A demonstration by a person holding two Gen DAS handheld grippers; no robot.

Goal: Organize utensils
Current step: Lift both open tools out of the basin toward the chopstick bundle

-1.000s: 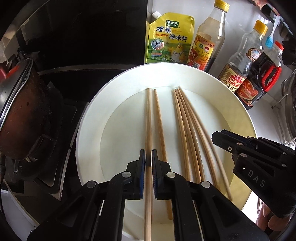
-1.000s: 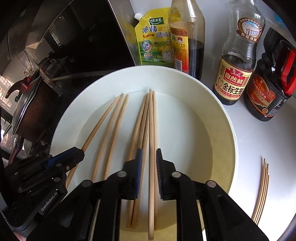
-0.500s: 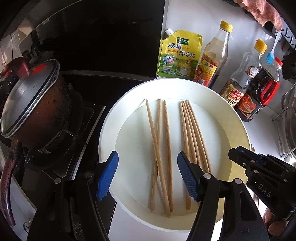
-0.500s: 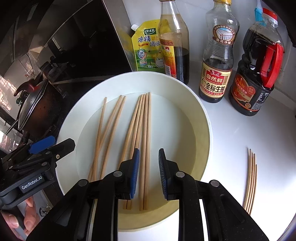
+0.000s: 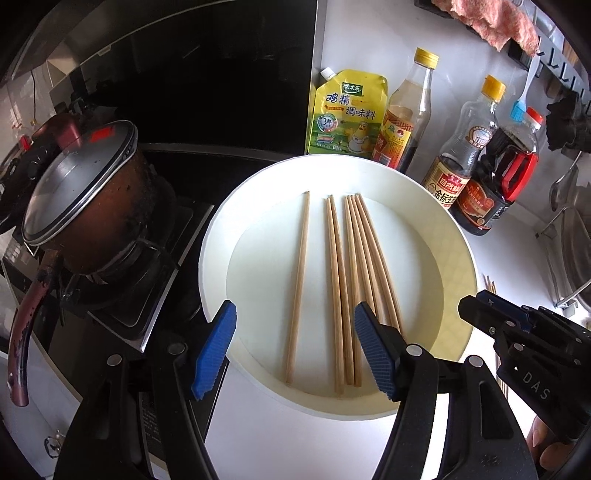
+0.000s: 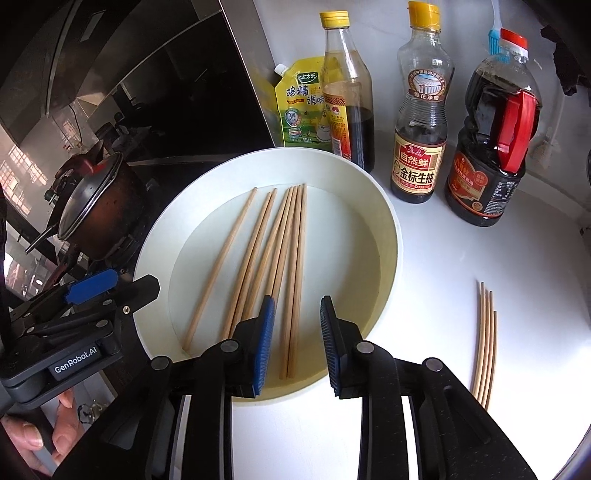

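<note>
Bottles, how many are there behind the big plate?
3, behind the plate: yellow-capped bottle by the pouch, soy sauce bottle in the middle, red-handled bottle rightmost. None seems hidden.

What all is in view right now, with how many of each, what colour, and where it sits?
bowl: one, white, on the counter beside the stove
chopsticks in bowl: seven, light wood, lying flat, one apart at the stove side
loose chopsticks: about four, light wood, on the counter right of the bowl
seasoning pouch: one, yellow, behind the bowl
sauce bottles: three, two yellow-capped, one red-capped, behind the bowl
pot: one, dark brown with lid, on the stove
cloth: one, pink, hanging top right
left claw: open, blue pads, above the bowl
right claw: open, blue pads, above the bowl
</note>
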